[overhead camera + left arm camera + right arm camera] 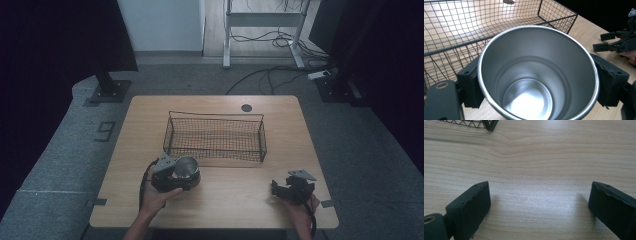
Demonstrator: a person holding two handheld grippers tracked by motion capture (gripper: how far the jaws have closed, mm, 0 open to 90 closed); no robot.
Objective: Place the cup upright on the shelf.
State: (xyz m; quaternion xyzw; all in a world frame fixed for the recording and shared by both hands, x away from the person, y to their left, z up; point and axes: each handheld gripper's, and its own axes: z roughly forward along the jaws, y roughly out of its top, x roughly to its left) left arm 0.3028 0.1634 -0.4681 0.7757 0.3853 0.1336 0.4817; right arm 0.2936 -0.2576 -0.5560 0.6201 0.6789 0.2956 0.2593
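A shiny steel cup (187, 167) (537, 75) stands upright at the table's front left, just in front of the wire basket (215, 136). My left gripper (176, 175) (537, 82) is shut on the cup, one black jaw pressed on each side of its wall. The cup's inside holds nothing. My right gripper (282, 189) (537, 202) rests low over the bare wood at the front right, jaws wide apart with nothing between them. In the left gripper view my right gripper (611, 41) appears farther off at the right edge.
The black wire basket (474, 32) has nothing in it and sits mid-table; its corner (486, 125) shows in the right gripper view. A dark round disc (246, 107) lies behind it. Bare tabletop (235, 195) lies between my hands.
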